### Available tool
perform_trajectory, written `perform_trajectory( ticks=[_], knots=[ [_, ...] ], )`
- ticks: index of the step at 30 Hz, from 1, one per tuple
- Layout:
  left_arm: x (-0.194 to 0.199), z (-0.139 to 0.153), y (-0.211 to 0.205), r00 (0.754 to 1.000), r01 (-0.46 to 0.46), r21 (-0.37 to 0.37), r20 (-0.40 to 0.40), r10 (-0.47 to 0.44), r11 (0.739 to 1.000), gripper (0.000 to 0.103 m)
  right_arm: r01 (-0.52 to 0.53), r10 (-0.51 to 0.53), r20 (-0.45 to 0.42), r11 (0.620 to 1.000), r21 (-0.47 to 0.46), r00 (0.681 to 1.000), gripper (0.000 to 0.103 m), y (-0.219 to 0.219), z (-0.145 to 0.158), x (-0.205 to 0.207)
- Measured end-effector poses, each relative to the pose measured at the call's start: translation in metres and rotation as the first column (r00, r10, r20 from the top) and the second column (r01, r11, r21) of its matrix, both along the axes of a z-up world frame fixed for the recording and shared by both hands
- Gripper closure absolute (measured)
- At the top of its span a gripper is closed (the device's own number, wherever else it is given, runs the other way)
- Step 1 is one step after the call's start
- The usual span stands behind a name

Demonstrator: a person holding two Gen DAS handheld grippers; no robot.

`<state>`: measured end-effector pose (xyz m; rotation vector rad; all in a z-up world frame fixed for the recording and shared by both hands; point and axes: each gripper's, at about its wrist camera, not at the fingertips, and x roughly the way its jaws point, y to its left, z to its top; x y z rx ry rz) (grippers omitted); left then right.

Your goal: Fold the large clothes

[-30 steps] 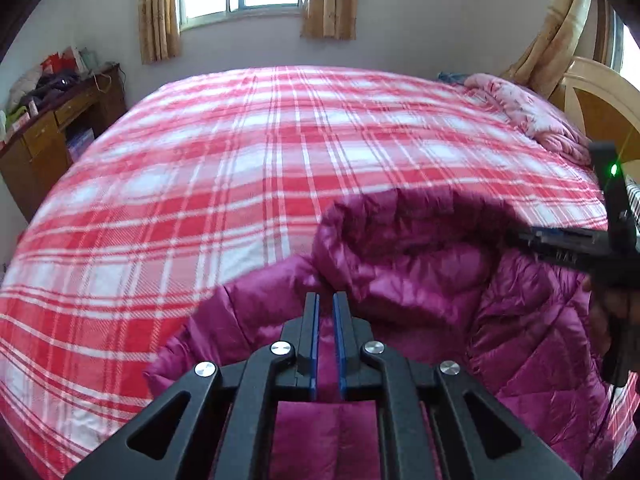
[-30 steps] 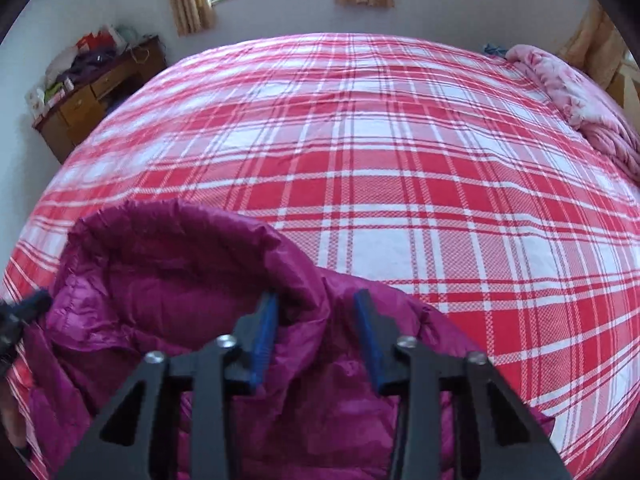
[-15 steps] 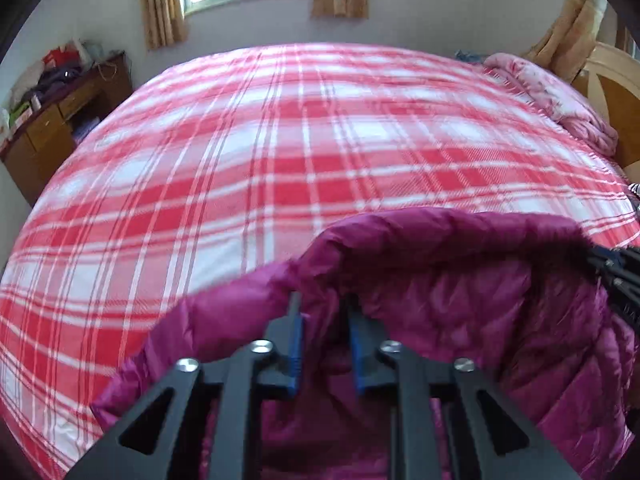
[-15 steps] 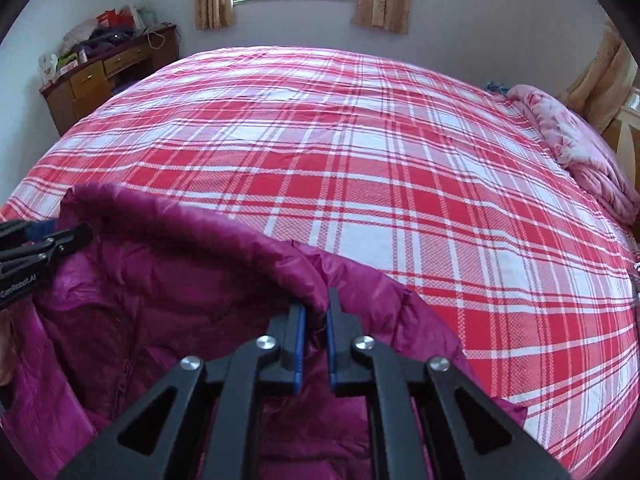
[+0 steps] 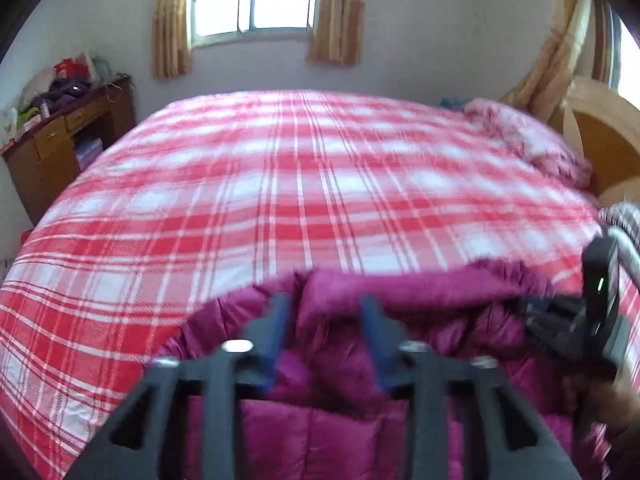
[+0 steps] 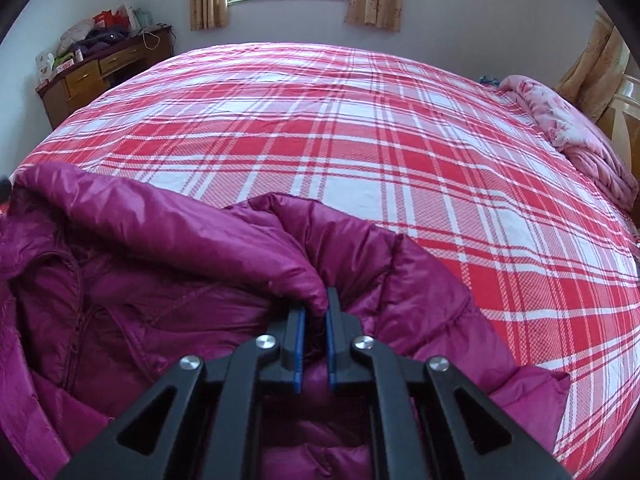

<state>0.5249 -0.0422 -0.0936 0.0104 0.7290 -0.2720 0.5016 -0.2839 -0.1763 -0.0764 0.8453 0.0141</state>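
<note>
A puffy magenta jacket (image 6: 160,280) lies bunched at the near edge of the bed. My right gripper (image 6: 314,312) is shut on a fold of its rim, and fabric bulges out over the blue pads. In the left wrist view the jacket (image 5: 420,312) fills the bottom of the frame. My left gripper (image 5: 324,320) hovers over it with its jaws opening; fabric lies between the spread blue fingers (image 5: 276,332), which do not press on it. The right gripper (image 5: 536,314) shows at the right edge of that blurred view, in a person's hand.
A red-and-white plaid sheet (image 6: 360,140) covers the wide bed beyond the jacket. A pink quilt (image 6: 576,136) lies bunched at the right by the wooden headboard (image 5: 600,128). A cluttered wooden desk (image 6: 92,72) stands at the left under the window.
My left gripper's jaws went from shut on the jacket to spread wide, and it rose a little. My right gripper closed on the jacket's rim and sank toward it.
</note>
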Motion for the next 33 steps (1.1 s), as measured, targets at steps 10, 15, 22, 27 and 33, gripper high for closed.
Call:
perform_trajectory(
  ticks=[10,15,22,27,33],
  knots=[
    [0.044,-0.016,-0.054,0.999,-0.050,0.052,-0.019,0.051,0.997,0.014,-0.002,0.002,0.014,1.000,0.016,1.000,0.093,-0.002,-0.002,-0.002],
    [0.048,-0.072,-0.057,0.986,-0.046,0.146,-0.150,0.068,0.988,0.014,-0.023,0.021,0.034,0.997,0.076,0.999,0.085,-0.008,0.007,-0.010],
    [0.048,-0.076,-0.044,0.985,-0.050,0.091,-0.163,0.064,0.995,0.014,0.006,-0.041,0.172,0.980,0.197,0.984,0.054,-0.006,0.065,-0.034],
    [0.047,-0.083,-0.043,0.985,-0.064,0.080,-0.153,0.075,0.995,0.014,-0.023,0.002,0.096,0.977,0.212,0.995,0.054,0.024,0.052,0.005],
    [0.050,-0.090,-0.044,0.983,-0.066,0.095,-0.164,0.081,0.993,0.013,-0.001,-0.002,0.013,0.976,0.218,1.000,0.055,0.028,0.003,0.021]
  ],
)
